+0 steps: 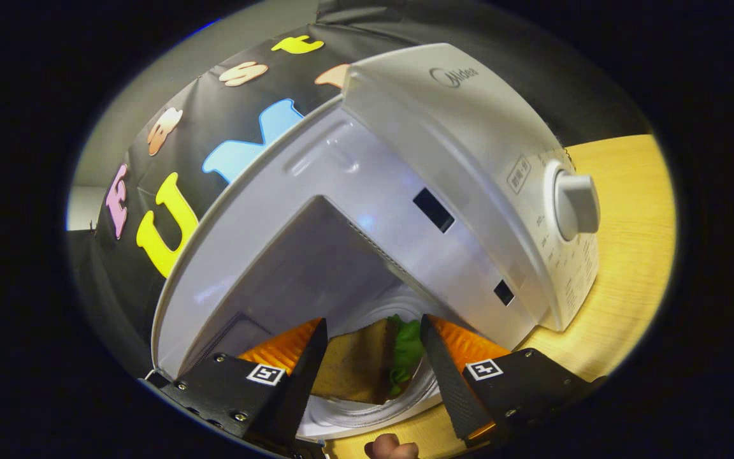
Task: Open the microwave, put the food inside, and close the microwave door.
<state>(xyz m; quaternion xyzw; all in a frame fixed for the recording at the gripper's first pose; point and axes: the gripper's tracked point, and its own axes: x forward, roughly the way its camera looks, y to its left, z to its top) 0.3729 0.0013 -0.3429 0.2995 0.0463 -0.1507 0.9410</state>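
Because the microwave (pixel 443 191) stood open, the gripper (pixel 373 357) reached to its mouth, fingers pinching the sandwich (pixel 360 366) from both sides above the glass turntable (pixel 367 414) for release.

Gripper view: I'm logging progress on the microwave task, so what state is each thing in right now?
Microwave: open, cavity exposed, tilted in view.
Sandwich: between the fingers, lettuce showing, at the cavity mouth.
Glass turntable: inside the cavity, under the sandwich.
Dial: its setting cannot be told.
Gripper: fingers flank the sandwich; contact cannot be told.
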